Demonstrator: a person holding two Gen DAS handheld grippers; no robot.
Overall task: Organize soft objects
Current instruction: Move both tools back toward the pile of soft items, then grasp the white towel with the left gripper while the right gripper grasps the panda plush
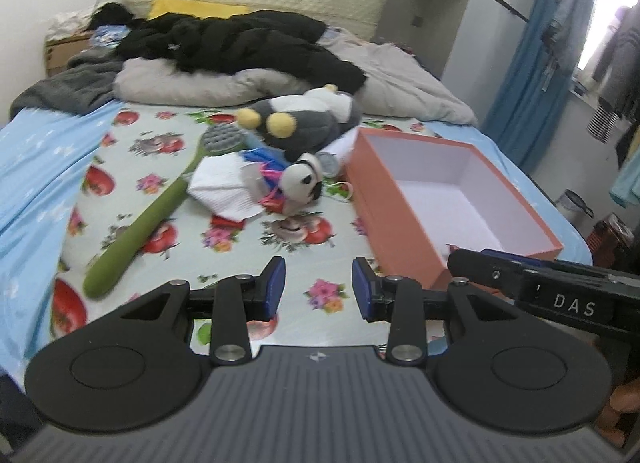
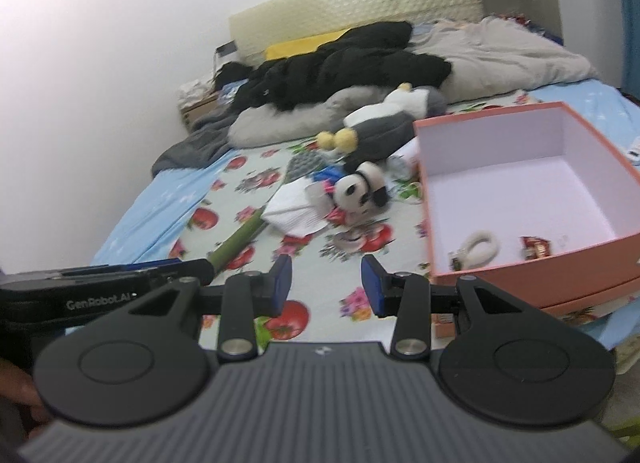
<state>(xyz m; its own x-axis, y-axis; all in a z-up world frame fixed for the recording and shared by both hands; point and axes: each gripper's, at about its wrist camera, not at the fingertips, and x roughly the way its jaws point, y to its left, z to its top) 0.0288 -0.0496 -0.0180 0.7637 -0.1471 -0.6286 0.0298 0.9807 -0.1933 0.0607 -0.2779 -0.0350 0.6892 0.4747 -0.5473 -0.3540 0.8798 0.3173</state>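
Observation:
A pile of soft things lies mid-bed: a small panda plush (image 1: pixel 302 183) (image 2: pixel 362 189), a grey and white penguin plush (image 1: pixel 304 119) (image 2: pixel 384 123) behind it, and a folded white cloth (image 1: pixel 224 191) (image 2: pixel 294 209). To their right stands an open pink box (image 1: pixel 396 211) (image 2: pixel 532 267) with a white fluffy ring (image 2: pixel 482 245) and a red packet (image 2: pixel 536 249) inside. My left gripper (image 1: pixel 319 289) hovers open over the flowered sheet, short of the pile, nothing between its blue pads. My right gripper (image 2: pixel 326 287) is open too, beside the box's near left corner.
A long green brush (image 1: pixel 148 215) (image 2: pixel 244 237) lies left of the pile. A black jacket (image 1: pixel 248 43) and a grey duvet (image 1: pixel 404 83) cover the far half of the bed. A blue curtain (image 1: pixel 532 47) and hanging clothes stand to the right.

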